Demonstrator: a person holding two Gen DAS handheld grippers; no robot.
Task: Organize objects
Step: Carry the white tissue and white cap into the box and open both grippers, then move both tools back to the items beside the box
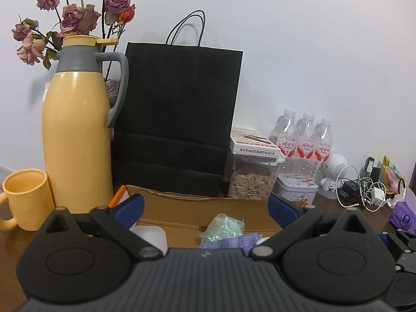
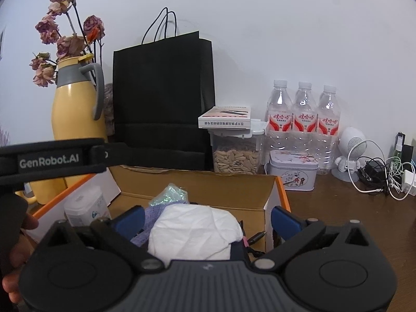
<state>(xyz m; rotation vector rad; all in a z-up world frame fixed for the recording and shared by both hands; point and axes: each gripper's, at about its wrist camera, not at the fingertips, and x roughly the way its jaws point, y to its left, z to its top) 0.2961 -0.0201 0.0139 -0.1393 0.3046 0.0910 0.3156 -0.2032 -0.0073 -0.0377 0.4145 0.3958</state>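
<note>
**Both sets of fingers spread wide over the box**

The fingers of the left gripper [image 1: 206, 209] and right gripper [image 2: 208, 219] are spread wide, nothing between the pads. The landmark is the open cardboard box [image 2: 270, 202]. Inside it, right under the right gripper, lies one white wad [image 2: 193, 230], crumpled like tissue or cloth: probably light and soft, best pinched at a raised fold. Beside it in the box are one purple cloth [image 2: 150, 214], one glittery packet [image 2: 170, 193] likely slippery, and one white tub [image 2: 84, 205] stiff enough to grip by its sides. Behind the box stand one black bag [image 2: 162, 98], one seed jar [image 2: 235, 153], one tin [image 2: 292, 169] and three bottles [image 2: 303, 119]; left of it, one flask [image 1: 75, 130] and one mug [image 1: 24, 197].
</note>
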